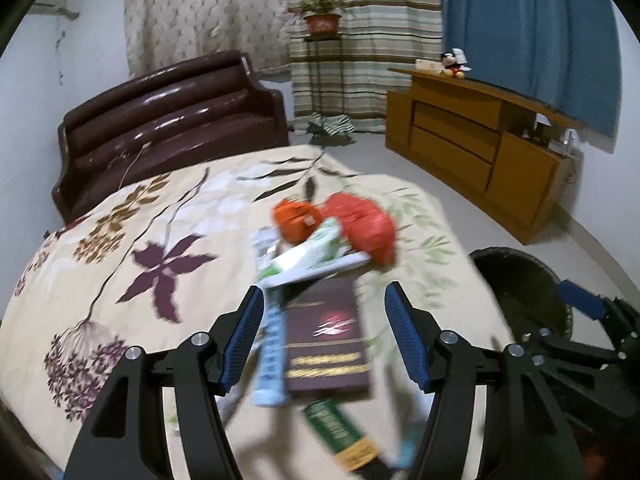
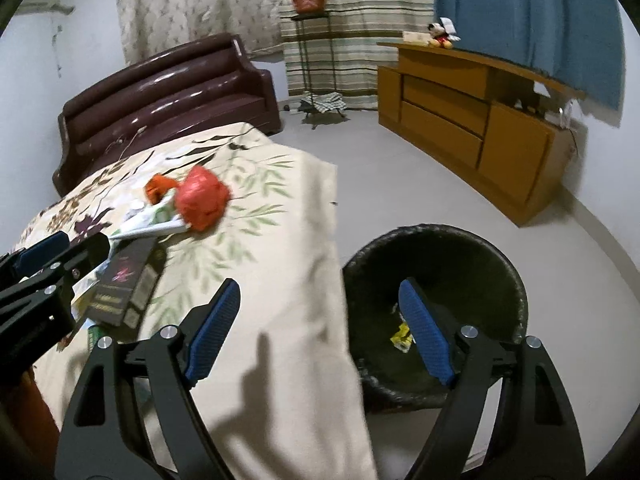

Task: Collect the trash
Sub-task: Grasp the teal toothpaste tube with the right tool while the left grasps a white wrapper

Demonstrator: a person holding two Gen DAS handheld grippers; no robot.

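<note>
Your left tool (image 1: 324, 336) stands apart and empty over the trash pile (image 1: 320, 280) at the centre of the left view, on the cloth-covered counter (image 1: 120, 240). The pieces overlap, so closing there may catch two at once or push the dark box (image 1: 326, 340) aside. Your right tool (image 2: 316, 332) is also apart and empty. At lower right, the black bin (image 2: 436, 256) holds only a small yellow scrap (image 2: 401, 338); a careless drop near its rim could land on the floor (image 2: 400, 184).
</note>
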